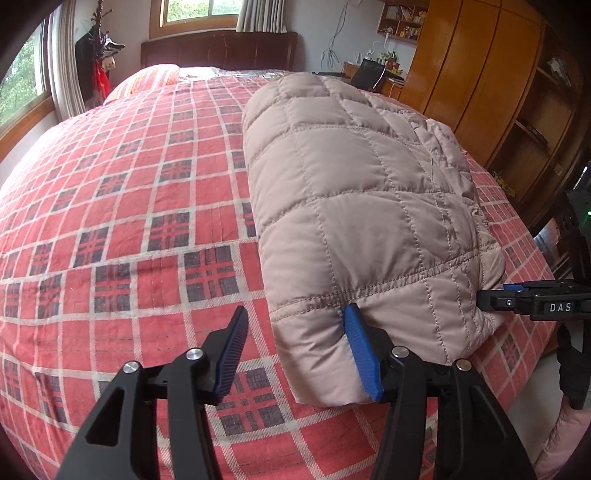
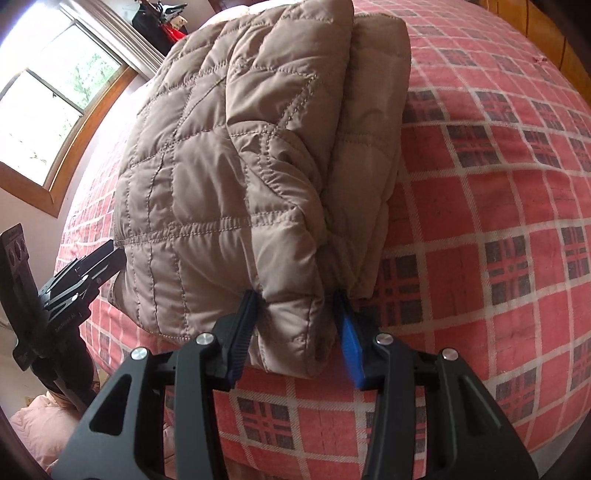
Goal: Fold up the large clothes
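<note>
Jacket (image 1: 369, 206) first: beige, quilted in stitched squares, puffy, folded into a thick oblong bundle with at least two layers stacked, the fold edges showing along its right side in my right wrist view. It lies on the bed (image 1: 129, 221), on a red plaid cover with white lines and dark checks, toward the bed's near right part.

My left gripper (image 1: 295, 350) is spread wide at the jacket's near left corner; its right blue finger (image 1: 360, 354) presses against the fabric, while the other finger stands clear of the jacket over the plaid cover. My right gripper (image 2: 295, 325) is at the jacket's near right corner, fingers on either side of the padded edge, pinching it between them.

Beyond the jacket stand a dark headboard (image 1: 221, 50), a window (image 1: 199, 11) and a wooden wardrobe (image 1: 480, 74).
</note>
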